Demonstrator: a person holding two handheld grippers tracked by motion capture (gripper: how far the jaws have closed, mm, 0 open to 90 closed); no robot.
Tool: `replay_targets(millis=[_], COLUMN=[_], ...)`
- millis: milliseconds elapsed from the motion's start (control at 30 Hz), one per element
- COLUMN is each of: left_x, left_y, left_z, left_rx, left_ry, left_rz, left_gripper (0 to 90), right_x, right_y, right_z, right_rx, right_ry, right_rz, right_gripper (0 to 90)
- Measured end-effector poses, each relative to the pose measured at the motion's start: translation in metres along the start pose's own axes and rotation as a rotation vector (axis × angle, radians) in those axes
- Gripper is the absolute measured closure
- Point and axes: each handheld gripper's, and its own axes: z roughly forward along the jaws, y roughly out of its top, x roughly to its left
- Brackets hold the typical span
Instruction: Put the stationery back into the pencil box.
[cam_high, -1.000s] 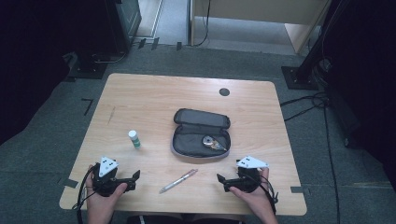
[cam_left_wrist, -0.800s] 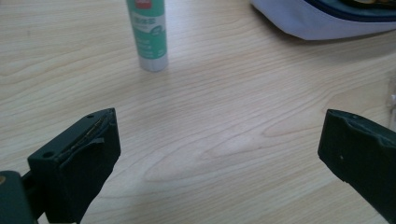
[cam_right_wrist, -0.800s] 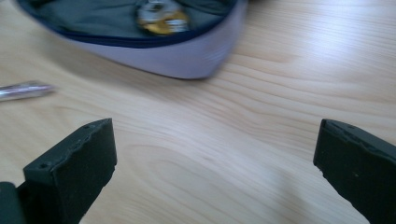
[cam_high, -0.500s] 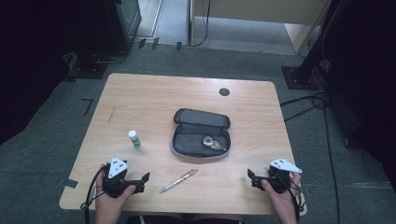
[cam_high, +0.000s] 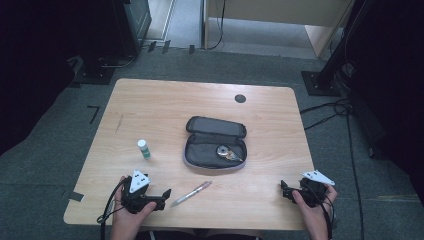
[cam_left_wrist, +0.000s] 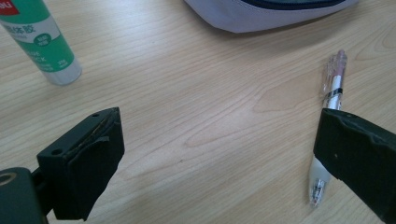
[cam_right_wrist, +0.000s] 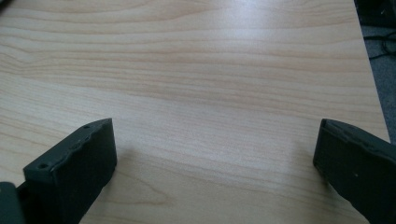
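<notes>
Jaws on both grippers stand wide apart, with nothing between them. The left gripper (cam_high: 162, 194) sits low at the near edge of the tabletop (cam_high: 150, 100), just short of the pen (cam_high: 191, 193), and in the left gripper view the pen (cam_left_wrist: 329, 114) lies close beside the right-hand jaw, partly hidden behind it. That pen rests flat on the wood, just on the near side of the open pencil case (cam_high: 215, 142), which holds some small metal bits I cannot make out. A glue stick (cam_high: 144, 149) stands upright to the left of the pencil case. The right gripper (cam_high: 286, 190) hovers near the front right corner, well apart from the pencil case, over bare wood
</notes>
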Motion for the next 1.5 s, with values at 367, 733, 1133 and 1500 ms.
replay_targets(millis=[367,733,1133,1500], left_x=[-0.019,-0.039,-0.047,-0.051], left_y=[0.000,-0.006,-0.010,-0.013], left_z=[0.007,0.020,0.024,0.023], left_rx=[0.031,0.078,0.115,0.109], left_ry=[-0.103,-0.173,-0.189,-0.243], left_rz=[0.065,0.146,0.176,0.243], left_gripper=[9.3,38.5,69.5,81.8], right_x=[-0.001,-0.001,-0.001,-0.001], right_y=[0.001,0.001,0.001,0.001], right_z=[0.001,0.001,0.001,0.001], right_rx=[-0.001,-0.002,-0.002,-0.003], right_ry=[0.018,0.018,0.023,0.026], right_rz=[-0.025,-0.027,-0.032,-0.034], right_gripper=[0.0,0.0,0.0,0.0])
